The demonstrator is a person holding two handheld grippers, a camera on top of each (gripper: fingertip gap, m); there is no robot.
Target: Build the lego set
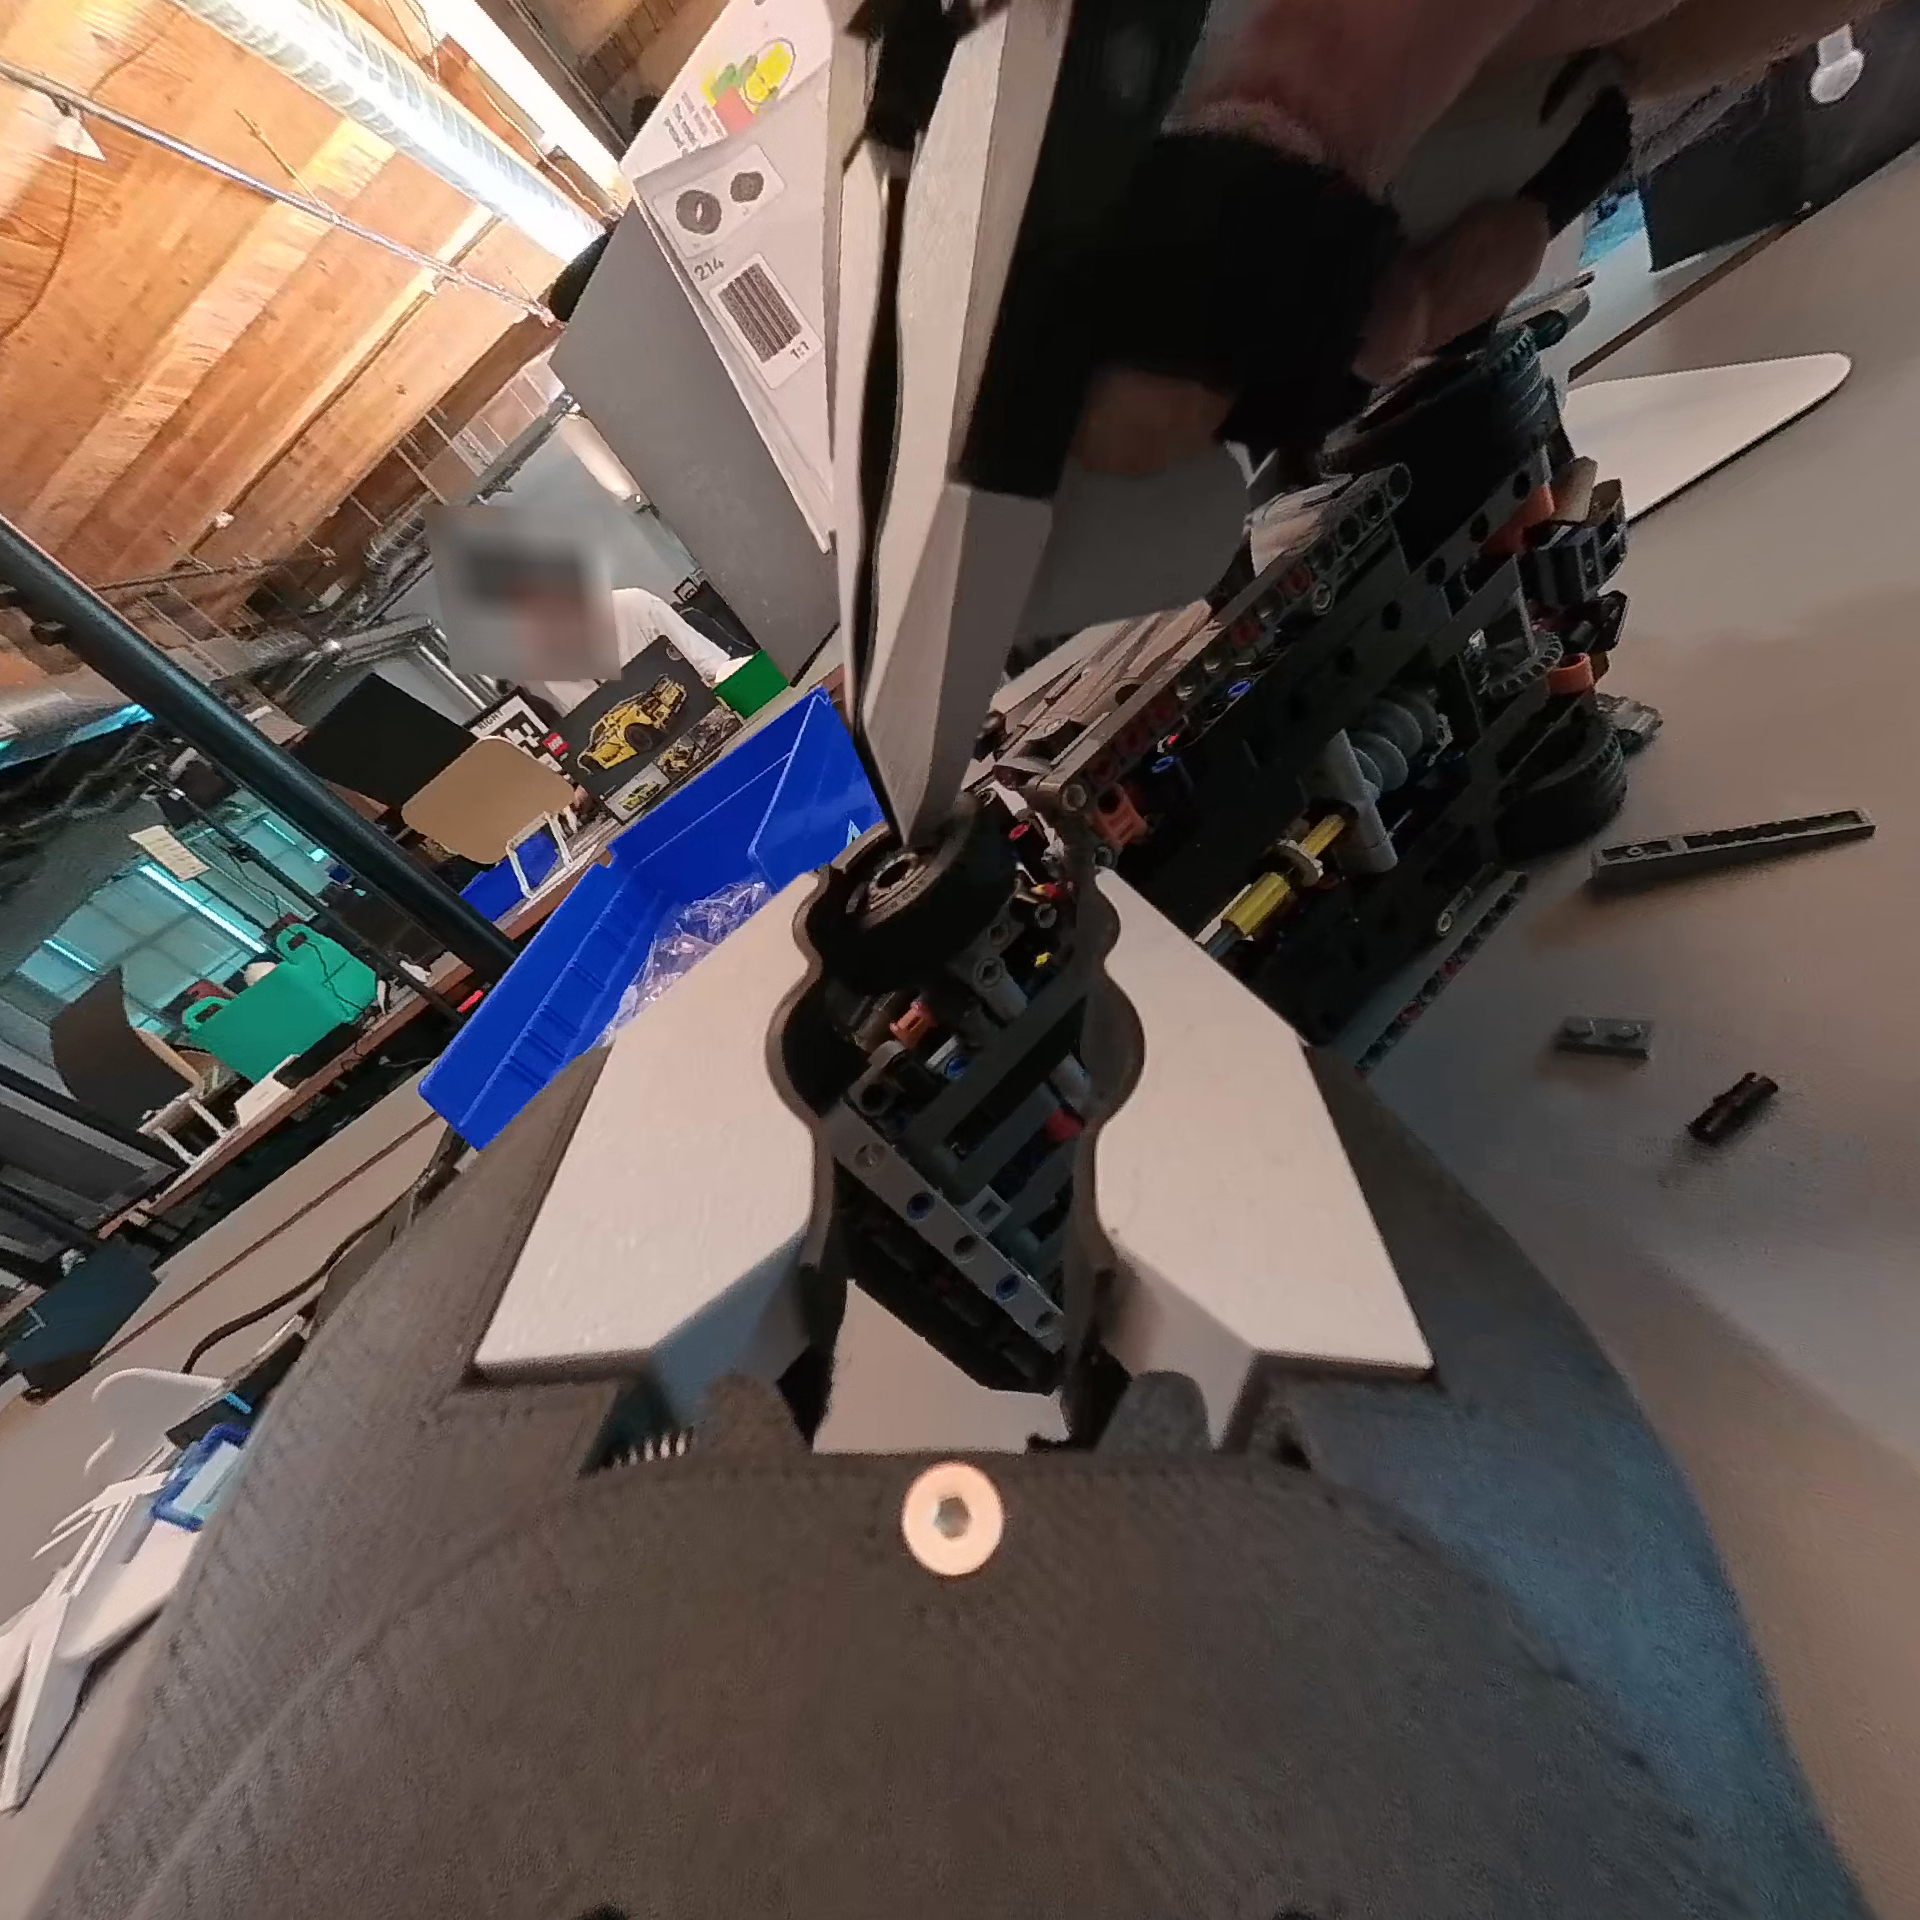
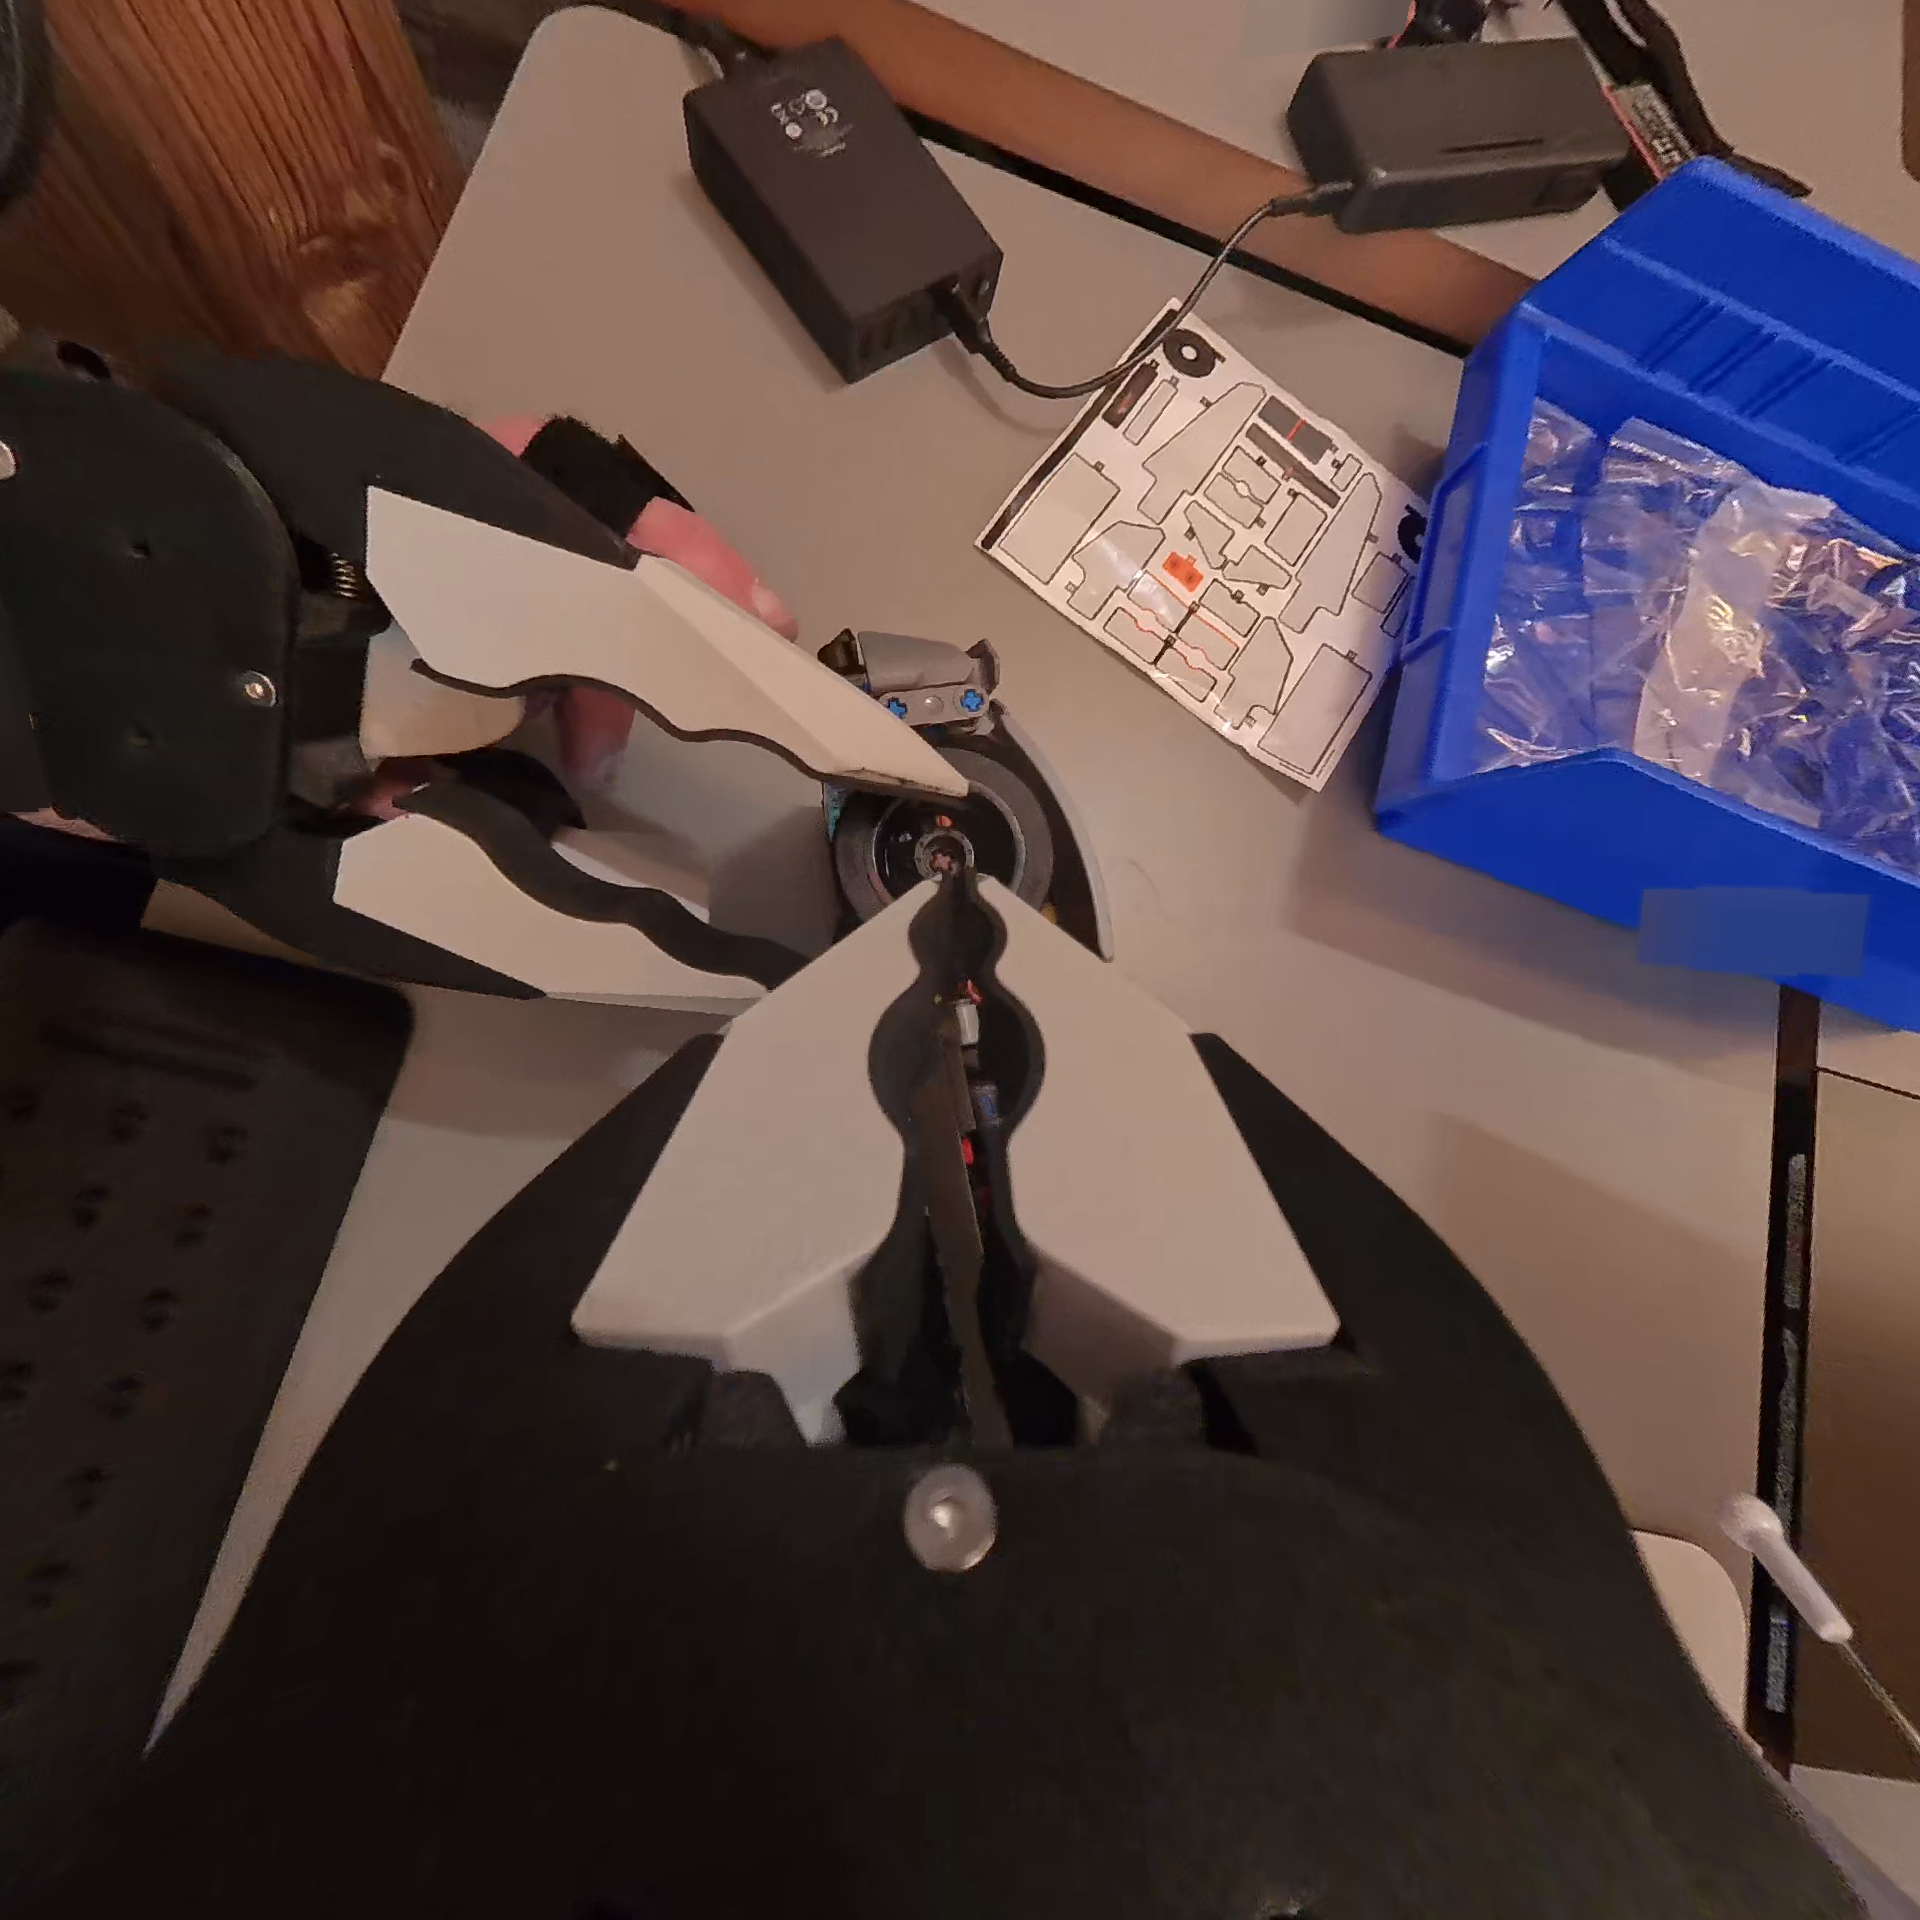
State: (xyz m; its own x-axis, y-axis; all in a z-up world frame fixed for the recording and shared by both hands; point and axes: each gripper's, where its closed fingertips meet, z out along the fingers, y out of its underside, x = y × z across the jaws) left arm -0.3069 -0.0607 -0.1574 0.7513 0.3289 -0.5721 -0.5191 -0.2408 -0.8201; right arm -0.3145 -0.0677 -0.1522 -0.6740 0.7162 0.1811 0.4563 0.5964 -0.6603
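The grey table (image 2: 1299, 1039) carries everything, and the largest thing on it is the half-built lego car (image 1: 1403, 748), a dark frame of beams with coloured pins, yellow shock absorbers and black wheels, standing on its side. A blue bin (image 2: 1662, 499) holding clear plastic bags sits toward the table's far right edge, with a sticker sheet (image 2: 1195, 561) flat just beside it. Two black power bricks (image 2: 842, 197) lie along the far edge, joined by a cable. An instruction booklet (image 1: 738, 281) stands propped behind the car. Near the car, apart from it, lie a long dark strip (image 1: 1730, 847), a small grey plate (image 1: 1605, 1037) and a short black pin (image 1: 1732, 1107).

The left gripper (image 1: 956, 997) has its jaws partly open around one end of the car frame, the fingers flanking it by a small wheel (image 1: 914, 894). The right gripper (image 2: 951, 883) comes in at right angles, its jaws nearly together and its tips at the wheel's hub; whether it grips anything I cannot tell. A gloved hand (image 2: 582, 499) grips the left gripper's handle, fingertips bare.
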